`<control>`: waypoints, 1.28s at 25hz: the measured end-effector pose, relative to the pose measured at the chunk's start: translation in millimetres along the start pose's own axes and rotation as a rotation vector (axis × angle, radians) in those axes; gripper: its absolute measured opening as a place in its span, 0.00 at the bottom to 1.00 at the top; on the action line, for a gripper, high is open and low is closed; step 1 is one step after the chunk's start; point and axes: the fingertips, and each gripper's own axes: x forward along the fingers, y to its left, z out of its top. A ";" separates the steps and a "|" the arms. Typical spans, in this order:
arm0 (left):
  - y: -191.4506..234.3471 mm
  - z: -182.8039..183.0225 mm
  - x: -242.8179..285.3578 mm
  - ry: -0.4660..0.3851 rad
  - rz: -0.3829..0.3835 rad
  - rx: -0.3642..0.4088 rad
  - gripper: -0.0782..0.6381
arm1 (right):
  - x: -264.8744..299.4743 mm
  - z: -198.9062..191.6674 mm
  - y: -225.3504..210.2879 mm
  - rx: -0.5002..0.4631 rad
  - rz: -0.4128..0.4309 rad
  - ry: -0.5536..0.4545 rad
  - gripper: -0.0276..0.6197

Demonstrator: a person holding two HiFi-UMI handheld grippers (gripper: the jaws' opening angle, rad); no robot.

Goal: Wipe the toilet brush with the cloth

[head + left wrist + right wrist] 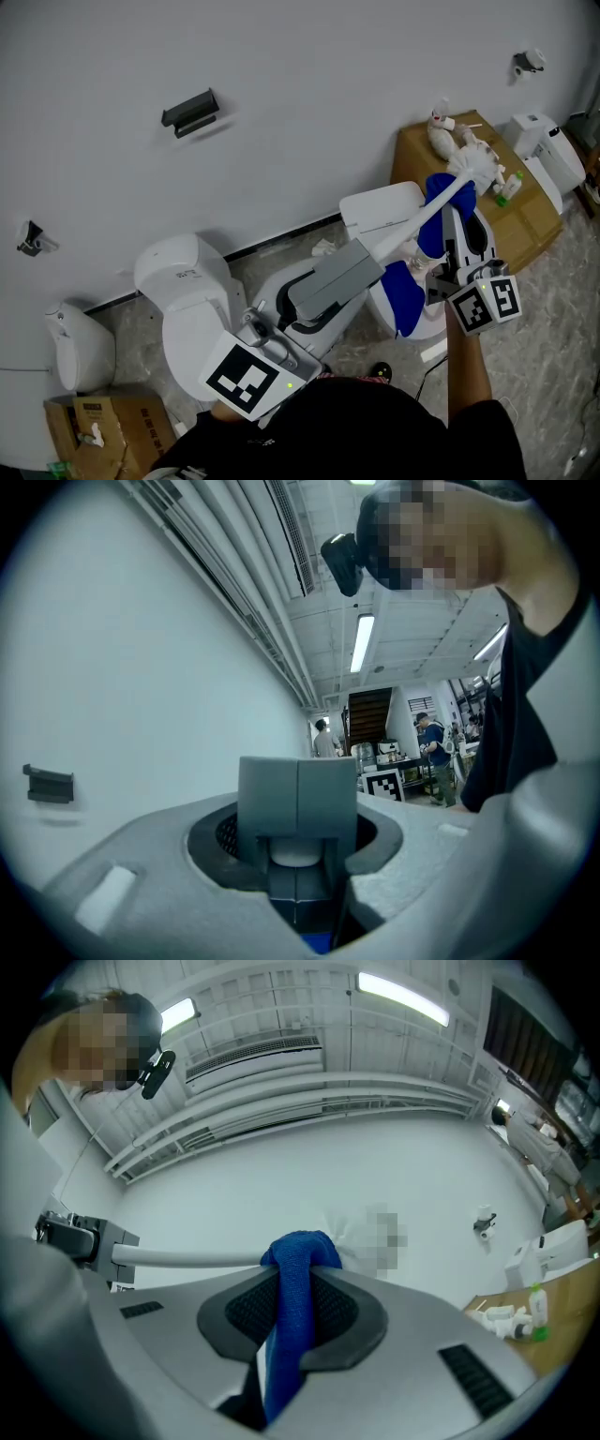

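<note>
The toilet brush's white handle (412, 223) is held level in the air over a toilet, with its white bristle head (478, 167) at the far right end. My left gripper (349, 272) is shut on the handle's near end, seen as a white stub (295, 853) between its grey pads (298, 794). A blue cloth (405, 291) hangs from my right gripper (448, 225), which is shut on it. In the right gripper view the cloth (286, 1335) is draped over the handle (187, 1260) just short of the bristles (349, 1230), at my right gripper (300, 1279).
Two white toilets (187, 291) (380, 208) stand against the white wall below the brush. A cardboard box (525, 220) with small bottles sits at the right, and another box (94, 427) lies at the lower left. A dark holder (190, 111) is fixed to the wall.
</note>
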 end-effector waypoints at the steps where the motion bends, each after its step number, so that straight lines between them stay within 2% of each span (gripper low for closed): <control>1: 0.2 0.1 0.0 0.000 0.000 0.000 0.34 | 0.4 0.2 0.0 0.000 0.000 0.000 0.14; 6: 0.9 2.3 0.1 -0.013 -0.002 -0.007 0.34 | 0.1 -0.7 0.0 -0.002 -0.004 0.005 0.14; 11: -2.3 4.9 -1.3 -0.020 -0.013 0.031 0.34 | -2.8 -3.9 0.5 0.013 -0.010 0.005 0.14; 18: -5.8 5.1 -2.3 -0.040 -0.009 0.016 0.34 | -10.7 -4.3 2.5 0.013 -0.012 -0.007 0.14; 32: 0.1 10.1 -4.4 -0.070 0.007 -0.008 0.34 | -4.9 -36.4 62.9 0.023 0.146 0.070 0.14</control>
